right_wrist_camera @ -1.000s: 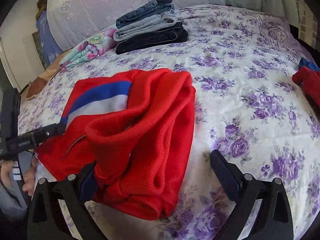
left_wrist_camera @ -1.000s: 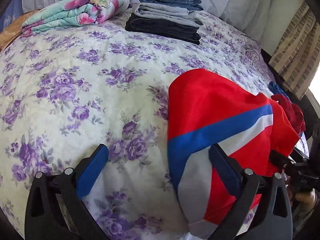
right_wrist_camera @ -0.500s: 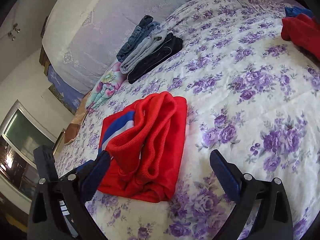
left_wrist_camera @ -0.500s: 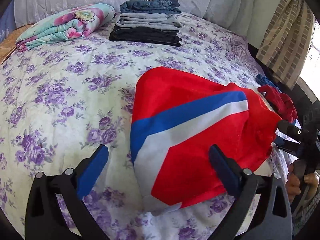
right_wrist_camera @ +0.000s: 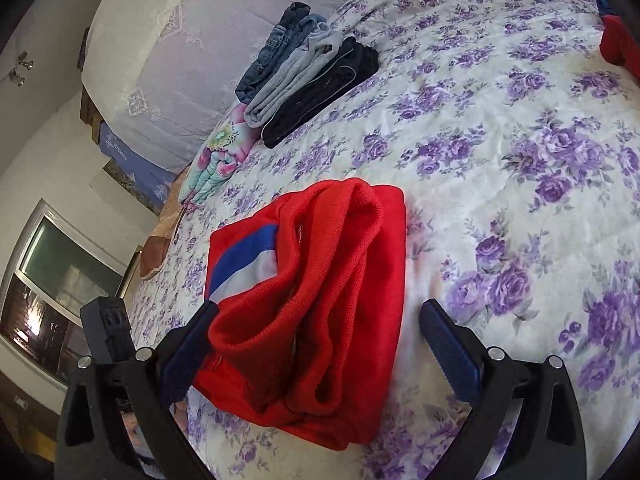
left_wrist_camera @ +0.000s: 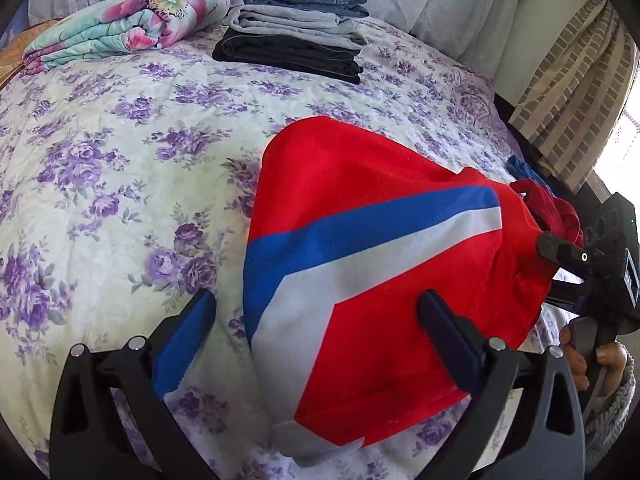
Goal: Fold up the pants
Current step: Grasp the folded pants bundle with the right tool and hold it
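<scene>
Both hand-held grippers have drawn back; left hand-held gripper and right hand-held gripper gape released over folded red pants on the bed.

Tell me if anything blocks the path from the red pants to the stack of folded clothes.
Nothing visible does. Only bare flowered bedspread lies between the red pants and the stack of folded clothes; the rolled blanket sits off to the side.

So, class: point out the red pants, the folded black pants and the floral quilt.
red pants [left_wrist_camera: 400, 360]: left wrist view, red front panel.
folded black pants [left_wrist_camera: 288, 54]: left wrist view, top layer.
floral quilt [left_wrist_camera: 132, 28]: left wrist view, rolled top.
</scene>
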A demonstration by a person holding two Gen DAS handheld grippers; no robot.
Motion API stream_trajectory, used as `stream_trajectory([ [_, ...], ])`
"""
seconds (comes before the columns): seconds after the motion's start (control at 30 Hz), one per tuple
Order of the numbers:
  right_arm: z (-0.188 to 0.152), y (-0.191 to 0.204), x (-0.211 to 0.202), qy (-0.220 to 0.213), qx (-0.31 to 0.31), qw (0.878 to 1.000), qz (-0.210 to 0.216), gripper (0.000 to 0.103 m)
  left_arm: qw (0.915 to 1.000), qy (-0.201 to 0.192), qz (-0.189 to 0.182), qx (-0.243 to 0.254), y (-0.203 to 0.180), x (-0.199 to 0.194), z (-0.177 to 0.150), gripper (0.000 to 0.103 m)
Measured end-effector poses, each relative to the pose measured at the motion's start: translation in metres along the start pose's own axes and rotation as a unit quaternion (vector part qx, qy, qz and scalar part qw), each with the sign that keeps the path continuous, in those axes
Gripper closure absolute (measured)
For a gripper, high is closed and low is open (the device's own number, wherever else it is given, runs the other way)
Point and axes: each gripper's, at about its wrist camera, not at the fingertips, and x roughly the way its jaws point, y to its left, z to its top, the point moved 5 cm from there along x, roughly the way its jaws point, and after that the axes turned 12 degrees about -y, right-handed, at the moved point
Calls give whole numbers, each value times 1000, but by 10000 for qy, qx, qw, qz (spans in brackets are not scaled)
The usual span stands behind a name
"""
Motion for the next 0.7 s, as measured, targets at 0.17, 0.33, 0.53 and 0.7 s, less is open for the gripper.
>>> stream_trajectory([
  [0.17,2,6,13,77,113,9996,241,3,9998,-46,-176,-127,0,5,4,4],
  [0.33,-1,9,18,134,88,9988,465,4,9973,57,-717,-111,-5,4,2,5],
  [0.53,-5,5,12,322,-91,9969,714,4,9920,157,-1207,-338,-1,-1,-1,5],
  [0.7,-8,7,12,263,-318,9965,722,4,9935,167,-1104,-202,-3,6,-1,5],
])
